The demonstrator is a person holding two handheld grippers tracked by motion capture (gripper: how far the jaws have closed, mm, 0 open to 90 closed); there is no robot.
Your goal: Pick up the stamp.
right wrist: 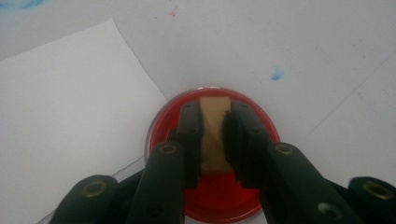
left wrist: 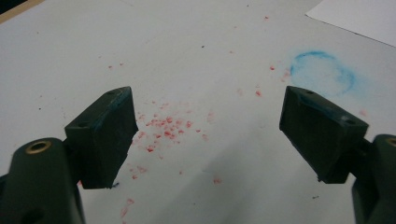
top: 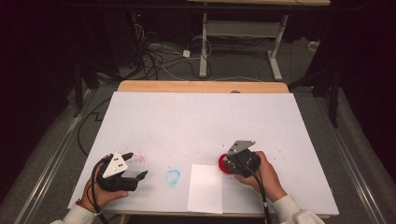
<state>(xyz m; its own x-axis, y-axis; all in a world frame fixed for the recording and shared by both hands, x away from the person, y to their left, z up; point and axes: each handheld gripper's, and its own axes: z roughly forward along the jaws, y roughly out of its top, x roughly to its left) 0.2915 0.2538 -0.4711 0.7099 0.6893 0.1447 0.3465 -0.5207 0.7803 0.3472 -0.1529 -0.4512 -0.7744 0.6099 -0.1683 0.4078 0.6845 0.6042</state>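
The right gripper (right wrist: pixel 213 140) pinches a tan block (right wrist: pixel 214 135) over the red dish (right wrist: pixel 212 196), lower centre of its own view; lifted carelessly, it could drip red onto the white paper (top: pixel 205 187) just beside. Lower left in the high view, the left gripper (top: pixel 133 164) rests low, jaws spread wide over red specks (left wrist: pixel 166 126).

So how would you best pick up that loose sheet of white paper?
The paper lies flat, so nothing sticks up to pinch. Its near edge sits at the table's front edge: slide it toward the person until it overhangs, then pinch that edge from the front. The open left gripper looks free for this.
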